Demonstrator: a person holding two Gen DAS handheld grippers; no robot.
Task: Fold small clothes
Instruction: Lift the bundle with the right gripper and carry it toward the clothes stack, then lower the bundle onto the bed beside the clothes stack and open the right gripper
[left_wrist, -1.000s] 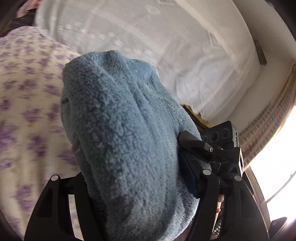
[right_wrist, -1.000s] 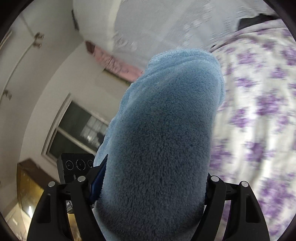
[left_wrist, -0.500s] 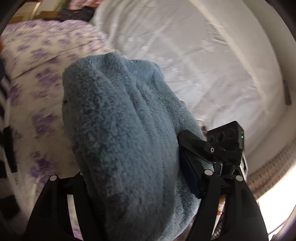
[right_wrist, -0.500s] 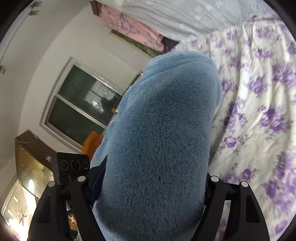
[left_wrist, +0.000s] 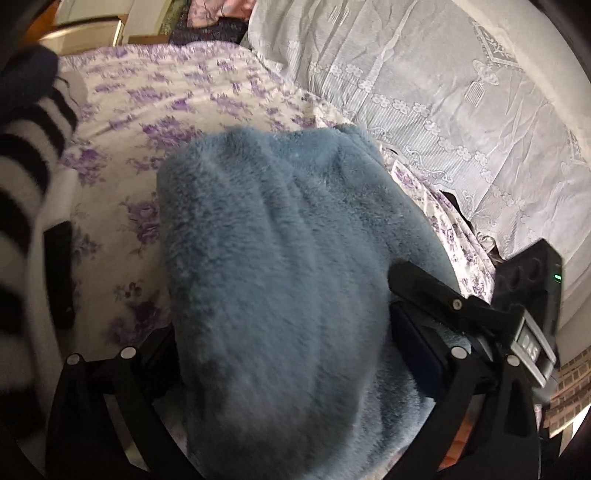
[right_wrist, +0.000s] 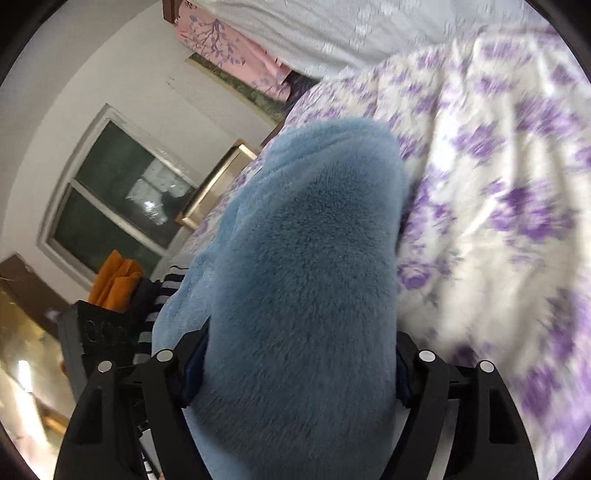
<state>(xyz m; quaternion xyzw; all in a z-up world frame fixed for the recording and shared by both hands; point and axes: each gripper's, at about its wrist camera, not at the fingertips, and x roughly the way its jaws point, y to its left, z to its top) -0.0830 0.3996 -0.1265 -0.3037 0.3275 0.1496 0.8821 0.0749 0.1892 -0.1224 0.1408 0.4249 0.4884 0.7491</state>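
Note:
A fluffy blue fleece garment is bunched up and fills the middle of both wrist views, low over the purple-flowered bedsheet. My left gripper has its jaws opening. The fleece still lies between them, and a dark gap shows beside the left finger. My right gripper is shut on the other end of the same fleece, which bulges out between its fingers. The fingertips of both grippers are hidden under the cloth. The right gripper's body shows at the right of the left wrist view.
A black-and-white striped garment lies at the left on the bedsheet. A white lace cover runs along the far side. A window, orange cloth and pink fabric are beyond the bed.
Both grippers have tipped down and brought the fleece low over the bed. The left gripper's fingers have spread wider apart. The right gripper's grip looks the same.

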